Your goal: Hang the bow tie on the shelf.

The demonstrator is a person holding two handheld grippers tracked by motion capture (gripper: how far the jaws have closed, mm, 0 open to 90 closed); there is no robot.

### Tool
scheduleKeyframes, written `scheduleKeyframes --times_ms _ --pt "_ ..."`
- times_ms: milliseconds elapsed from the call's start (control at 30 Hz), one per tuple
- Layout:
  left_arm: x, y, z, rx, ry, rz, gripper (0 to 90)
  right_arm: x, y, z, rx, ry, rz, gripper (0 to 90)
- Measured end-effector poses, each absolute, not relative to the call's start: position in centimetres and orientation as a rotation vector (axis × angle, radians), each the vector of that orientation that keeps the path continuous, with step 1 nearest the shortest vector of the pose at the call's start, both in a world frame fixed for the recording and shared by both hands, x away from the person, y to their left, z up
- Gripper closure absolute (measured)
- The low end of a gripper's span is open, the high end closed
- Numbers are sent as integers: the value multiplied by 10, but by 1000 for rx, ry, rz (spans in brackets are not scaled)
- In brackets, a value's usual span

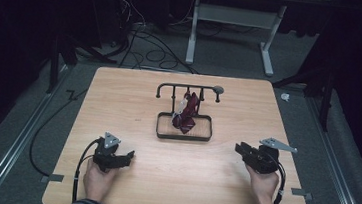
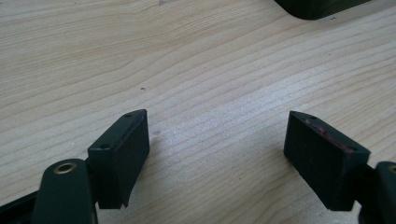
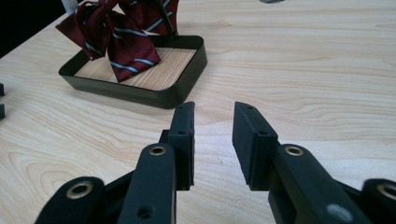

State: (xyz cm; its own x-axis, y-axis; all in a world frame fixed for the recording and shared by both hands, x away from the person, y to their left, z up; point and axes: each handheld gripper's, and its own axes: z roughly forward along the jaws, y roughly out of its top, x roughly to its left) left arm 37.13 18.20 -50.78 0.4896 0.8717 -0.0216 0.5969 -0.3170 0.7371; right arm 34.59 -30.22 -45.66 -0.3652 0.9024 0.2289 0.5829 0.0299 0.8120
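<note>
A dark red striped bow tie (image 1: 187, 113) hangs from the top bar of a dark metal rack (image 1: 175, 86), and its lower end rests in the rack's tray (image 1: 183, 136) at the table's middle. In the right gripper view the bow tie (image 3: 123, 44) and the tray (image 3: 154, 95) lie ahead and to the left. My left gripper (image 1: 126, 157) sits low over bare wood at the front left, jaws wide open (image 2: 217, 126) and empty. My right gripper (image 1: 239, 148) is at the front right, pointing toward the tray, open by a narrow gap (image 3: 214, 109) with nothing in it.
The wooden table (image 1: 221, 186) has bare room on all sides of the rack. A corner of the tray (image 2: 317, 7) shows at the top of the left gripper view. Cables (image 1: 148, 53) and a white desk frame (image 1: 193, 28) are on the floor beyond the far edge.
</note>
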Motion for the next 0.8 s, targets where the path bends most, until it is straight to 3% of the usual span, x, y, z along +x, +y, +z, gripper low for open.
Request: scheduleKeyframes --times_ms 800 --pt "371 182 -508 2038 1206 504 228 356 -289 -473 1523 2020 1198 711"
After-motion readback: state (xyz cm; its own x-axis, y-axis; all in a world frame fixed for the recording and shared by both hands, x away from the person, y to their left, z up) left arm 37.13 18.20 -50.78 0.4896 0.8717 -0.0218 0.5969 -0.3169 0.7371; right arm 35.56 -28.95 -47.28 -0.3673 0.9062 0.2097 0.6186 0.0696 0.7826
